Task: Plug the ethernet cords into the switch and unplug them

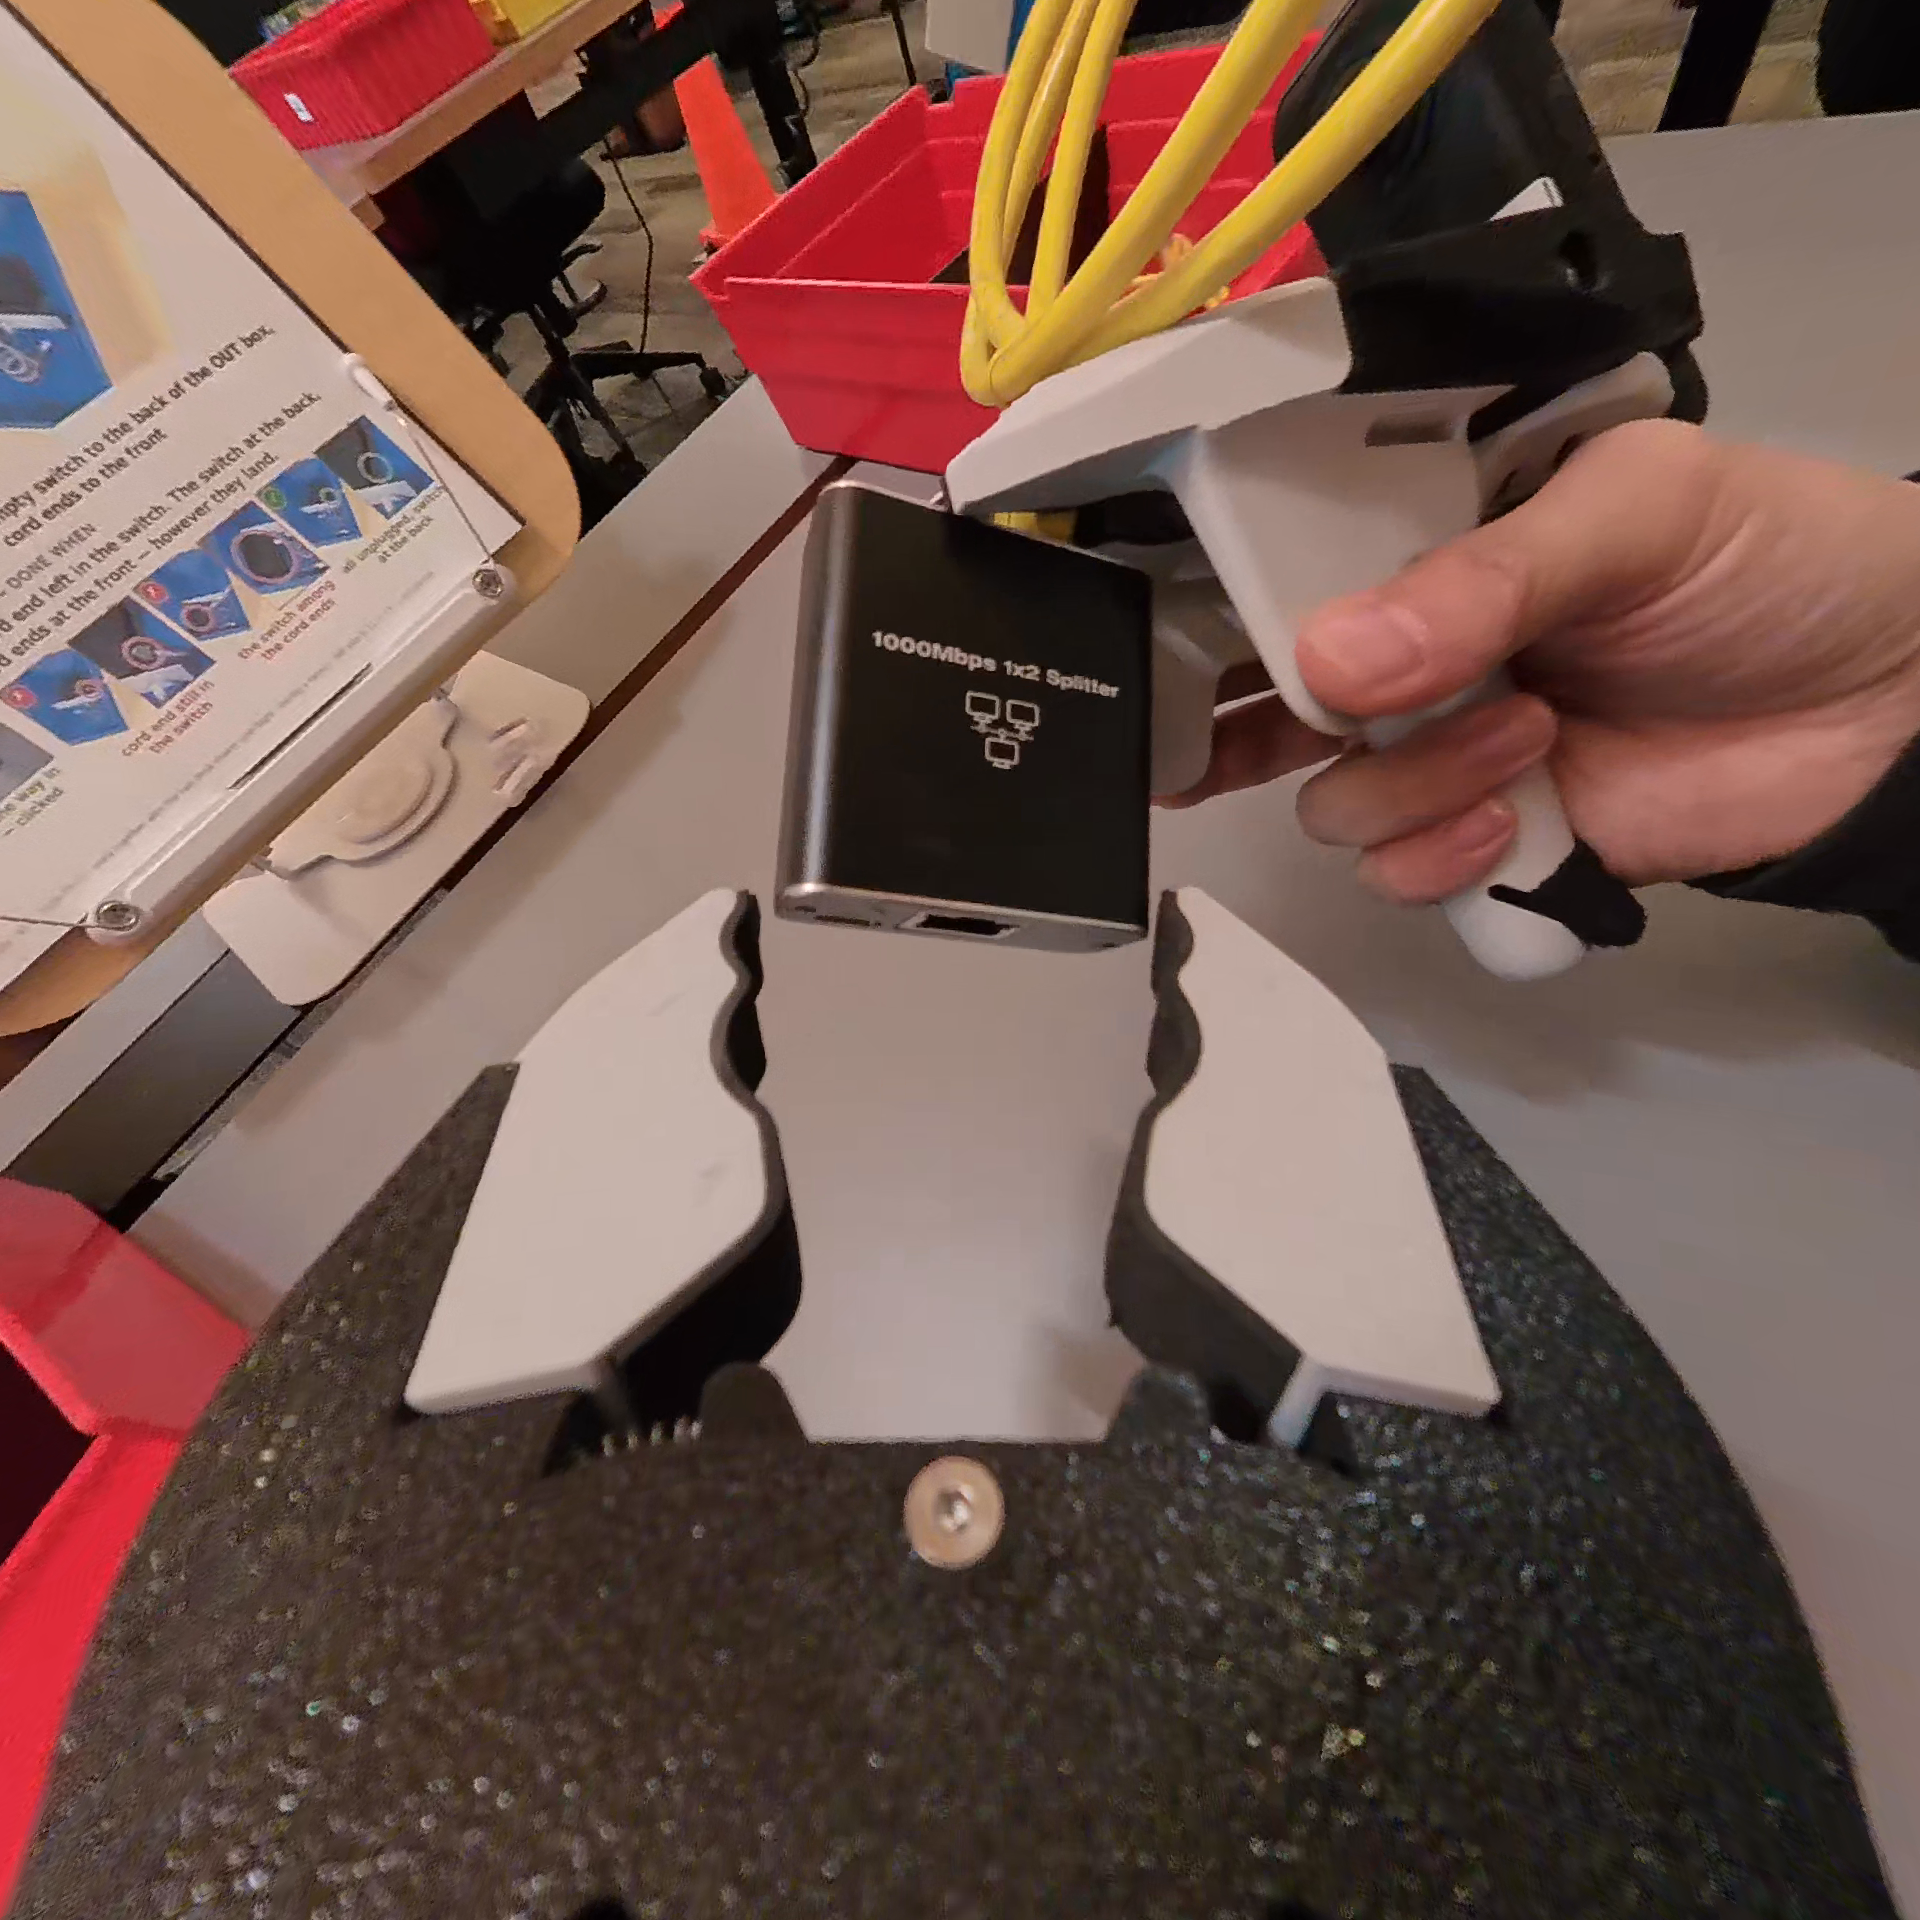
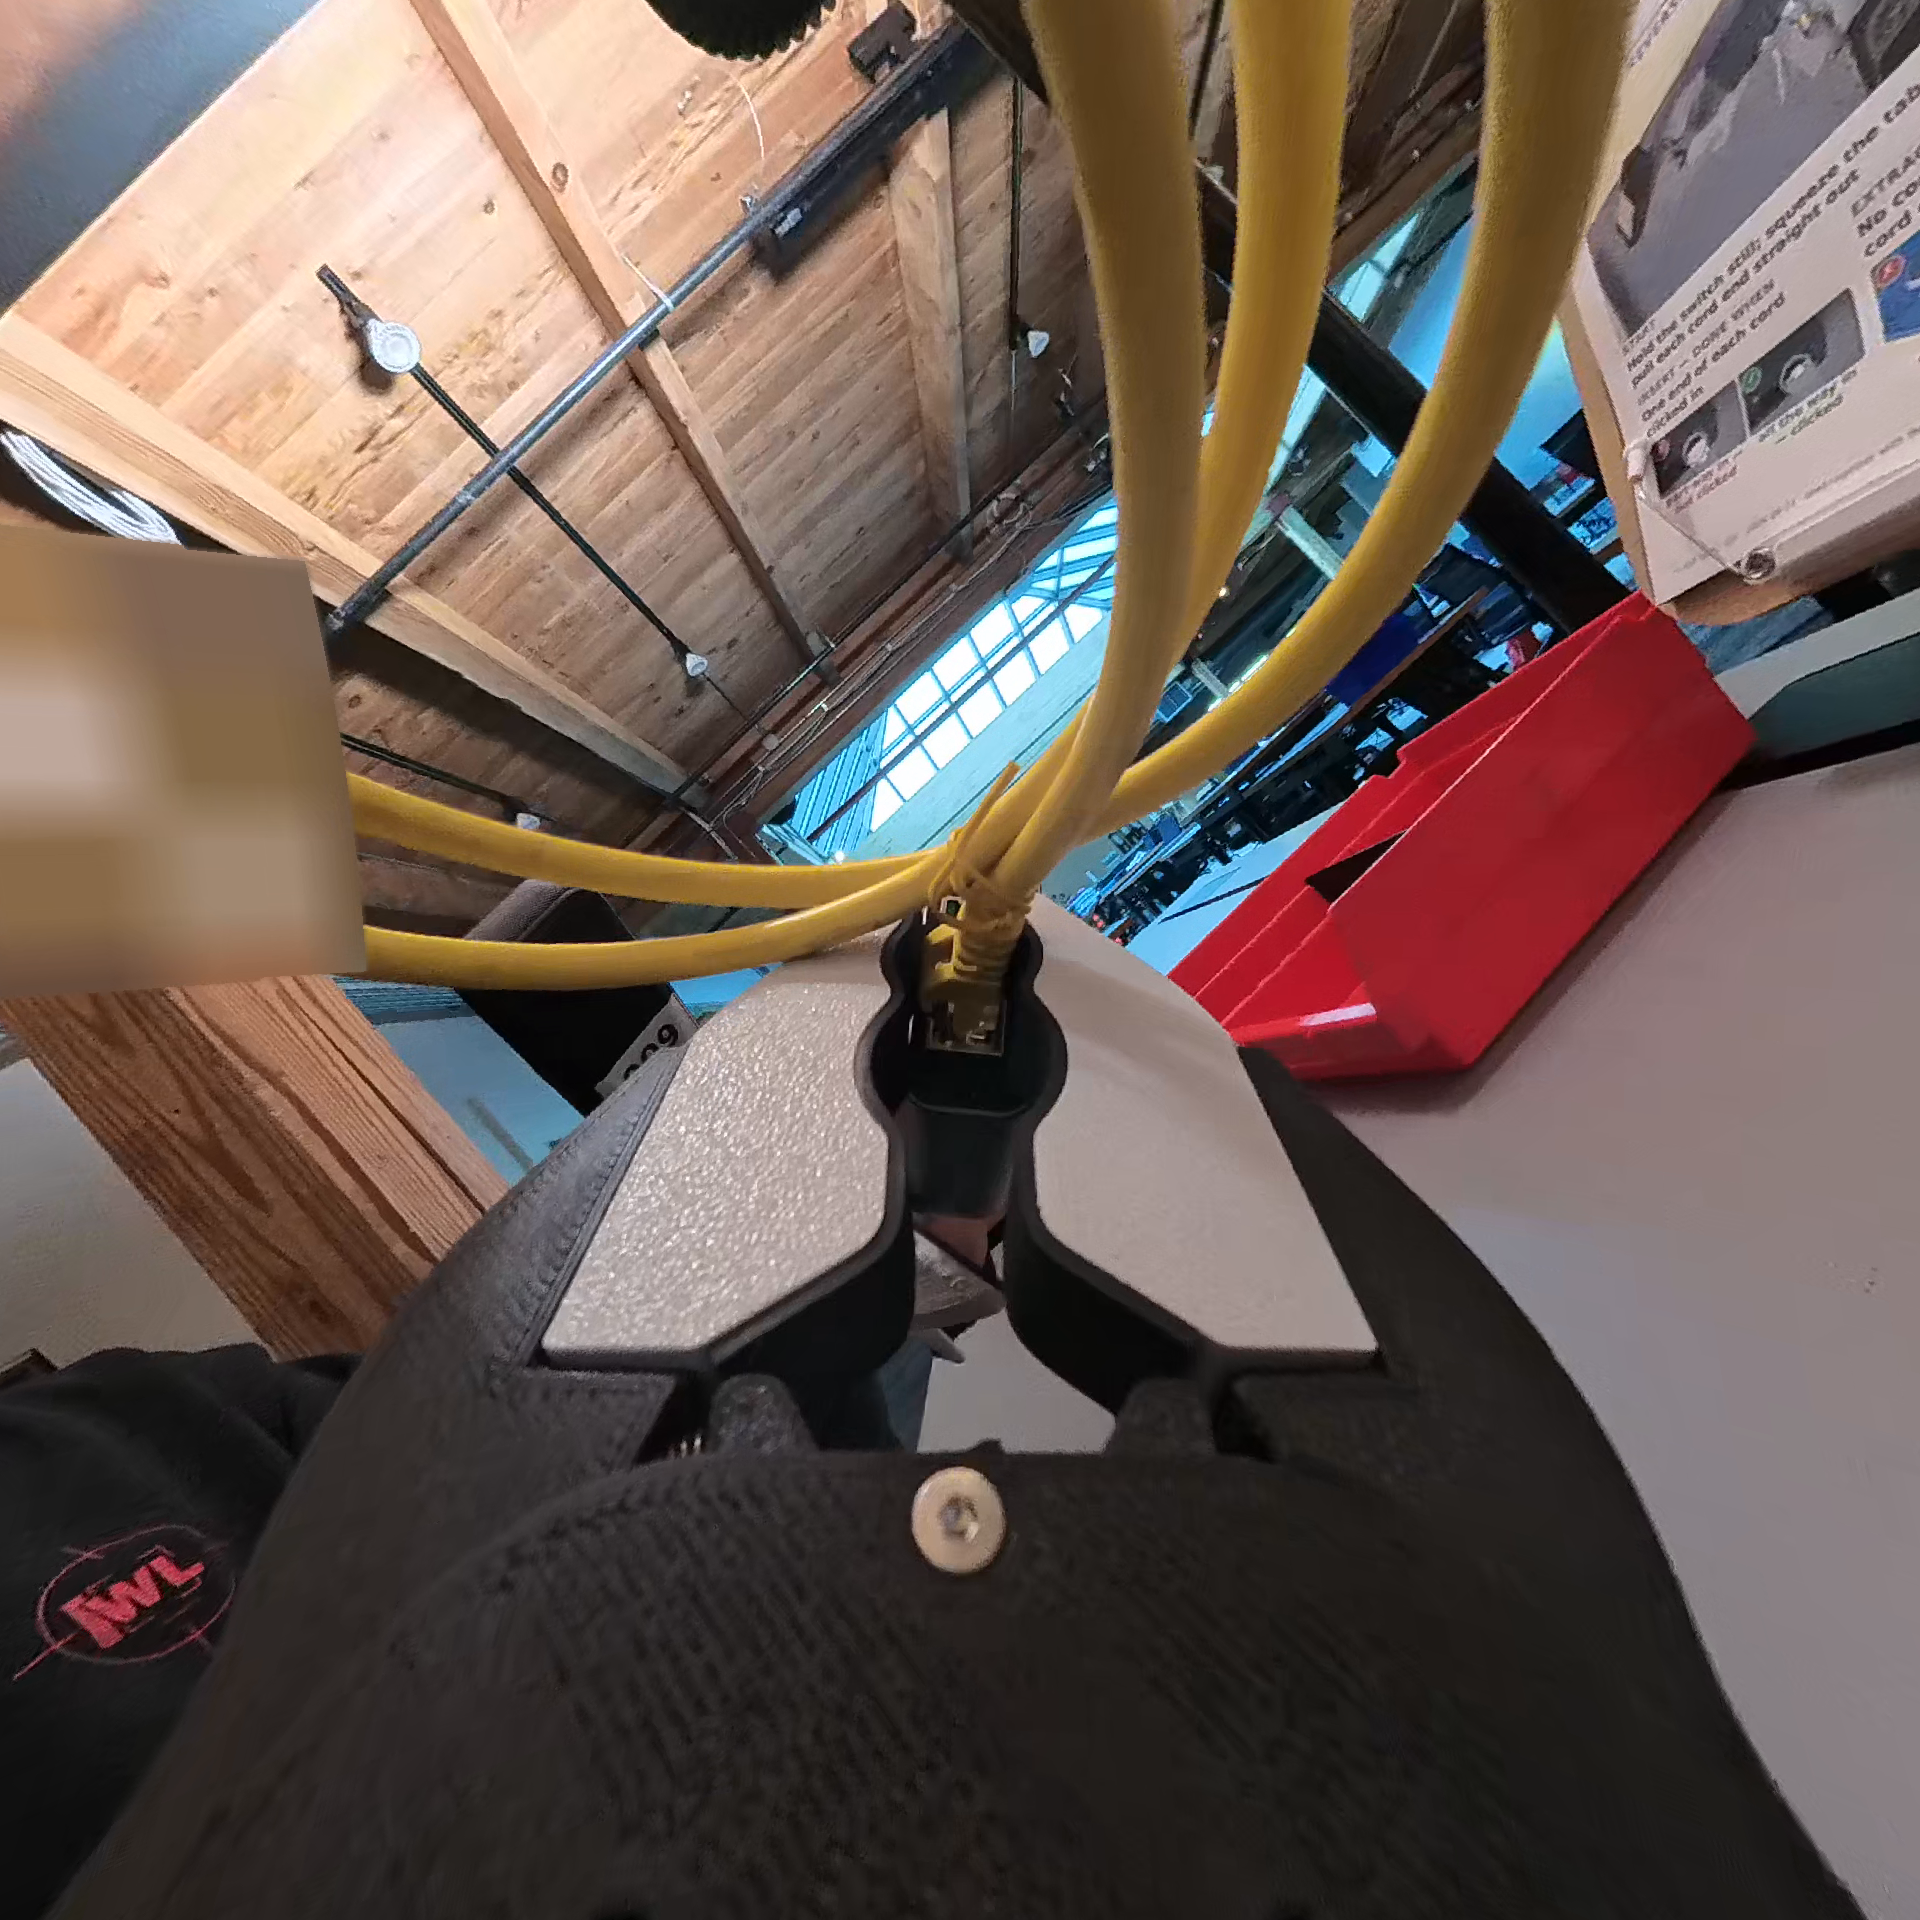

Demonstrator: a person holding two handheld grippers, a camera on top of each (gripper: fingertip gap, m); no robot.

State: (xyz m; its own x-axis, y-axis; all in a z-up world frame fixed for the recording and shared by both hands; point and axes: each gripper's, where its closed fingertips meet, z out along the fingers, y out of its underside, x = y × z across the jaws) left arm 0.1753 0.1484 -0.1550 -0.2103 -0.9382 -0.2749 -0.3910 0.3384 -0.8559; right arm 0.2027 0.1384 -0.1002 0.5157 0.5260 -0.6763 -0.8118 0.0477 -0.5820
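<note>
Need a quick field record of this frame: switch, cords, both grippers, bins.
switch: black box, held off the grey table at its far end, free port facing the left wrist view
cords: yellow, looping up from the switch's far end
right gripper: shut on switch, yellow plug at its fingertips
left gripper: open, empty, jaws flanking the switch's near end
hand: gripping the right gripper's handle
red bin: behind the switch

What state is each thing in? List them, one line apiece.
Left tool: open, at the switch near end.
Right tool: shut on the switch.
Switch: held off the table, near port empty.
Yellow cord: plugged into the switch's far end.
</note>
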